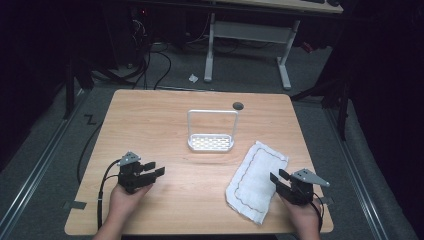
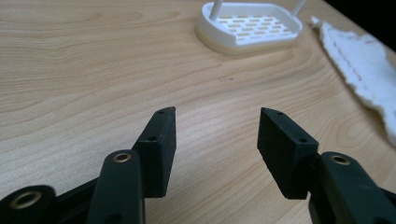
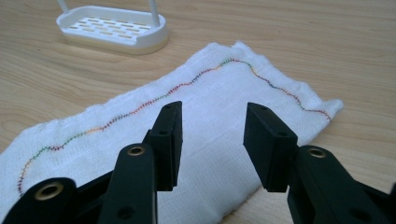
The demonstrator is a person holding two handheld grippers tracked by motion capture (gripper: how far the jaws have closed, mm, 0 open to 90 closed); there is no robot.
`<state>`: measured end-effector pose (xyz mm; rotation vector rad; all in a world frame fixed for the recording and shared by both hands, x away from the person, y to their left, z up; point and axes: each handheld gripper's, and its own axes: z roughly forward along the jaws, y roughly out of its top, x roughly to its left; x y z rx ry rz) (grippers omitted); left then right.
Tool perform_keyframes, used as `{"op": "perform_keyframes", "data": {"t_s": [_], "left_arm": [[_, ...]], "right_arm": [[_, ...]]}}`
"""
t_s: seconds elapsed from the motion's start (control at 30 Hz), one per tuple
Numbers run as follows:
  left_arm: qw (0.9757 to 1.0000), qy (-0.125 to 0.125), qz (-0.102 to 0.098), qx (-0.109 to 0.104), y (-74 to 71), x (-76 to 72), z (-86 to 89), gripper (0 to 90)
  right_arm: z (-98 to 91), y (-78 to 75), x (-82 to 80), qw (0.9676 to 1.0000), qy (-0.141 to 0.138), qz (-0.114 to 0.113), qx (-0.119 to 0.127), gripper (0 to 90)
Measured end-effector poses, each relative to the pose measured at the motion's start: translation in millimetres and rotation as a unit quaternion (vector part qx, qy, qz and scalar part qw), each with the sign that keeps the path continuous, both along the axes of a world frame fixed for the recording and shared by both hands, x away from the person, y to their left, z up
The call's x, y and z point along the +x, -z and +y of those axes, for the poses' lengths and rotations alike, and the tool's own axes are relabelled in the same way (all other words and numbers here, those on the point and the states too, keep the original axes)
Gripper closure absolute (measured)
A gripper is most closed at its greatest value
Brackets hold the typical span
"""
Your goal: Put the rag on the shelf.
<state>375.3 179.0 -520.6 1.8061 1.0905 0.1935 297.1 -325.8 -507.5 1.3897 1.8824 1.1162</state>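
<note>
L gripper (image 1: 152, 171): jaws spread, empty, low over bare wood near-left; nothing between them.
R gripper (image 1: 279, 176): jaws spread, empty, over near-right edge of the cloth (image 1: 256, 178); contact w/ fabric can't tell.
Cloth: white, stitched coloured border, lies flat on table (image 1: 165, 115) right of centre, slanted, near end close to the front edge.
Rack (image 1: 211, 141): white slotted tray w/ tall loop handle, mid-table, just far-left of cloth, apart from it.
Risk 1: thin pinch takes only top layer, so cloth slips out.
Risk 2: dragging cloth toward rack, light plastic prob. slides or tips.
Risk 3: pull toward near edge, cloth drops off.
</note>
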Motion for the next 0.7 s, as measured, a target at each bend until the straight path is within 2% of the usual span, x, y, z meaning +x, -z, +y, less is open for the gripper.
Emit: {"op": "perform_keyframes", "data": {"t_s": [0.13,0.23,0.33,0.37,0.4,0.43,0.47,0.5,0.53,0.57,0.6,0.63,0.7], "left_arm": [[1.0000,0.005,0.003,0.001,2.5,0.5,-4.4,46.9],[0.9999,0.014,0.004,0.001,2.1,-0.8,-11.5,46.1],[0.9997,0.023,-0.005,0.001,-0.4,-4.3,-19.3,45.9],[0.9996,0.028,-0.007,0.007,-0.1,-5.3,-22.6,45.8],[0.9996,0.028,-0.007,0.007,-0.1,-5.3,-22.6,45.8],[0.9995,0.029,-0.005,0.011,1.1,-5.5,-24.2,46.0],[0.9995,0.029,-0.005,0.011,1.1,-5.5,-24.2,46.4],[0.9995,0.029,-0.004,0.010,1.2,-5.8,-24.3,46.4],[0.9994,0.032,-0.007,0.008,0.4,-7.2,-23.6,46.5],[0.9994,0.032,-0.008,0.008,0.0,-7.8,-22.8,46.5],[0.9994,0.033,-0.008,0.007,0.0,-8.1,-21.8,46.7],[0.9994,0.033,-0.008,0.007,0.0,-8.1,-21.8,46.9],[0.9994,0.034,-0.005,0.003,0.7,-7.8,-20.3,47.0]], "right_arm": [[0.5,0.9,-3.6,0.9999,-0.001,-0.001,-0.014,58.5],[-1.7,5.1,-4.8,0.9999,-0.007,0.011,-0.005,59.9],[-1.6,7.7,-2.4,0.9998,-0.010,0.020,0.001,64.9],[-1.2,6.7,5.6,0.9995,-0.011,0.030,-0.007,85.0],[-1.2,6.7,5.6,0.9995,-0.011,0.030,-0.007,85.0],[-3.5,3.7,17.5,0.9989,-0.013,0.042,-0.014,90.0],[-5.2,2.9,24.1,0.9986,-0.008,0.047,-0.022,90.0],[-5.2,2.9,24.1,0.9986,-0.008,0.047,-0.022,90.0],[-12.0,4.5,37.4,0.9983,0.008,0.056,-0.018,90.0],[-14.8,7.0,43.1,0.9977,0.018,0.062,-0.019,90.0],[-16.1,10.4,48.1,0.9967,0.026,0.073,-0.023,90.0],[-16.1,10.4,48.1,0.9967,0.026,0.073,-0.023,90.0],[-16.0,18.9,56.9,0.9941,0.031,0.097,-0.036,90.0]]}}
